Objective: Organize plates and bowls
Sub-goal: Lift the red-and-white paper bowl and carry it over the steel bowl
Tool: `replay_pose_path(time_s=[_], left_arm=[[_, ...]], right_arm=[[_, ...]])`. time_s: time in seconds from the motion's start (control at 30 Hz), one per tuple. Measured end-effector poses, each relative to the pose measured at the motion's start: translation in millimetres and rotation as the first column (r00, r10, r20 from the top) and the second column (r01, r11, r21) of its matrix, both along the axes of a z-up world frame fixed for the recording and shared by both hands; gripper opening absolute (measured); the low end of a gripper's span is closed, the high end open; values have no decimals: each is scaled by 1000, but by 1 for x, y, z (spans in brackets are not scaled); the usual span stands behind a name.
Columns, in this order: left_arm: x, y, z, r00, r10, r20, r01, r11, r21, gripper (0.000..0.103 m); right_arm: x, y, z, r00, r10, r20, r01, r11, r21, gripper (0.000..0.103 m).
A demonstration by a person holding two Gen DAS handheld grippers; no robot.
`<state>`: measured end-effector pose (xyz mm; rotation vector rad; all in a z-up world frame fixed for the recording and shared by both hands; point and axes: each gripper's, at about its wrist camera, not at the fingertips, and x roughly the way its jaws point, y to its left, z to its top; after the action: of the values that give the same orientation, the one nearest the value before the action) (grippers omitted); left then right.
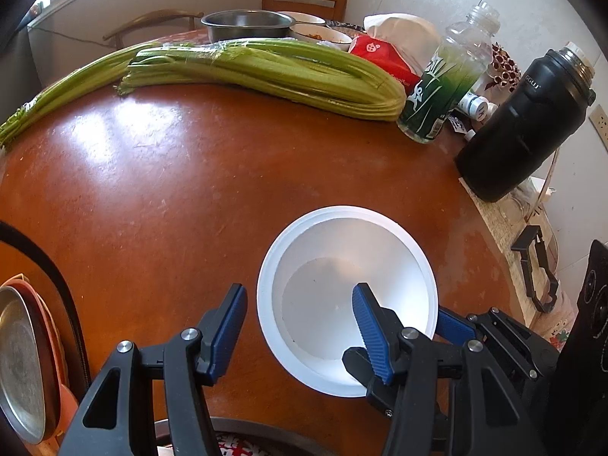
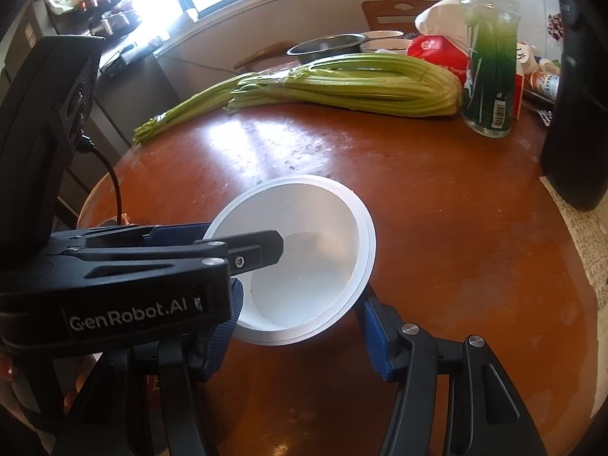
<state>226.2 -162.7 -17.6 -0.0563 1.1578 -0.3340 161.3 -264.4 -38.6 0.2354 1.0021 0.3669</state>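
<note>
Bowl (image 1: 334, 288) straddled by both spread claws, left (image 1: 300, 326) and right (image 2: 300, 326); celery (image 1: 266, 72) beyond.

One white bowl (image 1: 346, 300) is sitting on the table (image 1: 190, 174). Beyond the bowl, two bunches of celery (image 1: 273, 72) are lying, one green bottle (image 1: 444, 87) and one black flask (image 1: 528, 125) are standing, and one metal pot (image 1: 247, 24) is resting beside two small dishes (image 1: 319, 34).

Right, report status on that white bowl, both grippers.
Left hand-held gripper open, one finger inside white bowl. Right hand-held gripper open, straddling bowl. Celery far side, clear of it.
</note>
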Motion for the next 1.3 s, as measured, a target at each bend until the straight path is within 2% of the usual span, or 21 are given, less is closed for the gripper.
replay_pose_path(time_s=[0.4, 0.83, 1.3], left_arm=[[-8, 13, -3, 999, -14, -29, 13, 999, -47, 57], [-18, 23, 13, 1000, -10, 18, 11, 997, -75, 57], [-38, 35, 41, 996, 5, 89, 2, 997, -74, 57]], right_arm=[[-5, 20, 2, 1000, 29, -2, -29, 999, -21, 63], [-11, 27, 15, 999, 40, 29, -40, 999, -32, 63], [-28, 38, 43, 994, 57, 90, -53, 998, -45, 63]])
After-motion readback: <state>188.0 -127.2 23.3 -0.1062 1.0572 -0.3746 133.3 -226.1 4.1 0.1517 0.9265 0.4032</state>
